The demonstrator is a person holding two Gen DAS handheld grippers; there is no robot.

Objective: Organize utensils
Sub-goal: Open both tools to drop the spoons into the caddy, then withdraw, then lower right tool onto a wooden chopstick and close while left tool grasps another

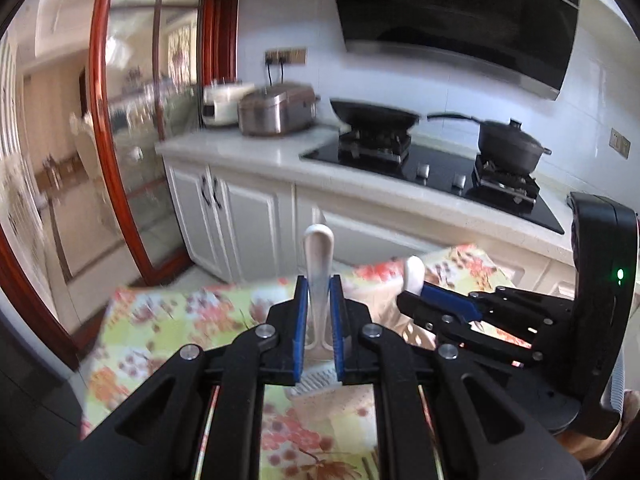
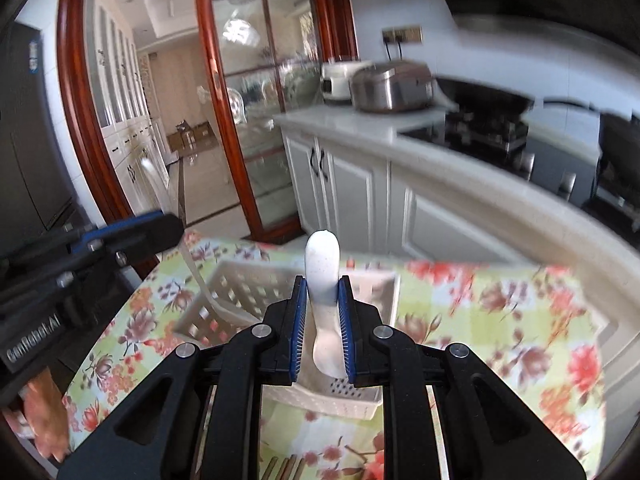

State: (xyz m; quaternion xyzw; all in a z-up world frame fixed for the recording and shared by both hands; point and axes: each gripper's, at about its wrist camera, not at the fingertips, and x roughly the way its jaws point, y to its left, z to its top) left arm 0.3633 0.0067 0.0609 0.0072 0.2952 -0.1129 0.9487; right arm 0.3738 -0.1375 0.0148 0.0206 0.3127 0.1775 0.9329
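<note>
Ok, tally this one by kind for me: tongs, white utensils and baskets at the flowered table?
Tongs: 2, the left tongs and the right tongs
White utensils: 2, the left utensil and the right utensil, each clamped in its tongs
White lattice basket: 1
Total: 5

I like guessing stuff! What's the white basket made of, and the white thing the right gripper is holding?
Basket: probably plastic, matte off-white, judging by its moulded lattice holes. White utensil handle in the right gripper: likely plastic too, smooth and dull; ceramic can't be ruled out.
</note>
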